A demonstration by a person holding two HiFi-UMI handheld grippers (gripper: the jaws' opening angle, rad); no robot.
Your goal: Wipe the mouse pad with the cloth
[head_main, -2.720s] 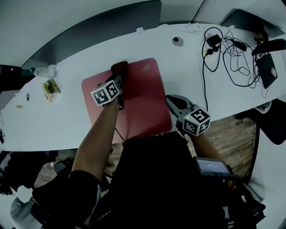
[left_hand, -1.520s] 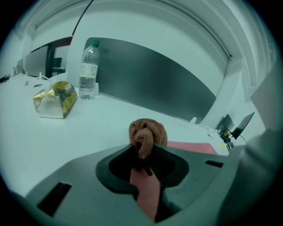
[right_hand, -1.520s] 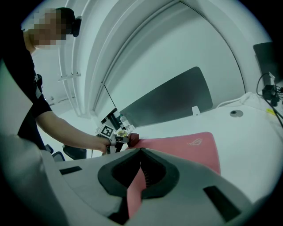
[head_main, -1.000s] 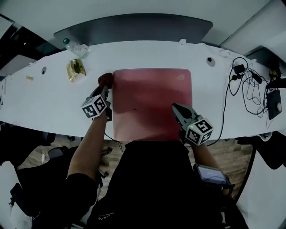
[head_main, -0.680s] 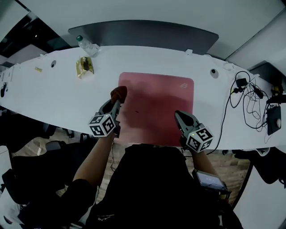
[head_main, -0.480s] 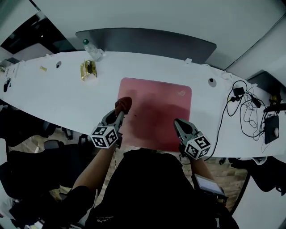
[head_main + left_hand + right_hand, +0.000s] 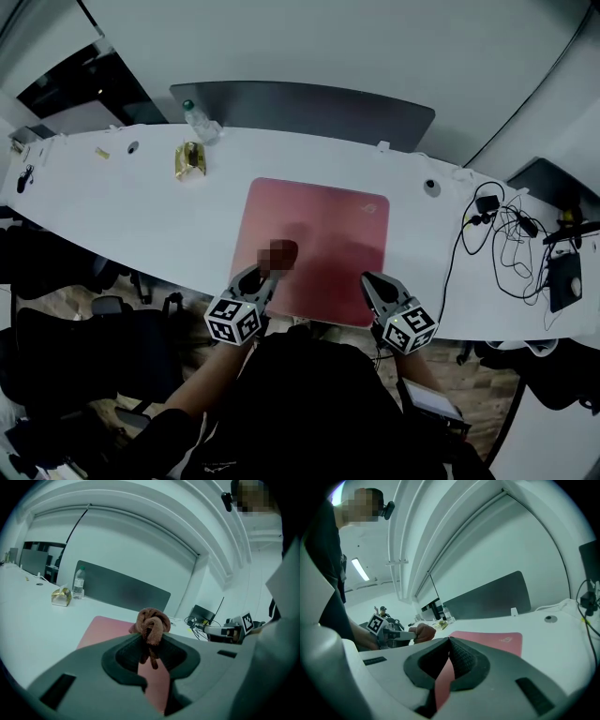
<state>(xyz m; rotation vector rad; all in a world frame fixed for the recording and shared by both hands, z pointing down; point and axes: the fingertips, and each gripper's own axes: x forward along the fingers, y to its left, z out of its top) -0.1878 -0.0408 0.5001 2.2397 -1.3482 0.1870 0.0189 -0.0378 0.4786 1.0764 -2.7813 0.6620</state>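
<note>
Cloth, pinched in the left tool, has swept from the mouse pad's left edge to its near edge. The right tool, pressed together and empty, idles. Wiping looks under way.

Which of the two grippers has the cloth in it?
The left gripper, shut on the bunched brown cloth; the right gripper is shut on nothing.

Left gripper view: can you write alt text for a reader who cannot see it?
The left gripper is shut on a bunched brown cloth, with a red mouse pad lying just beyond it on a white table. A water bottle and a gold packet stand farther back on the left.
</note>
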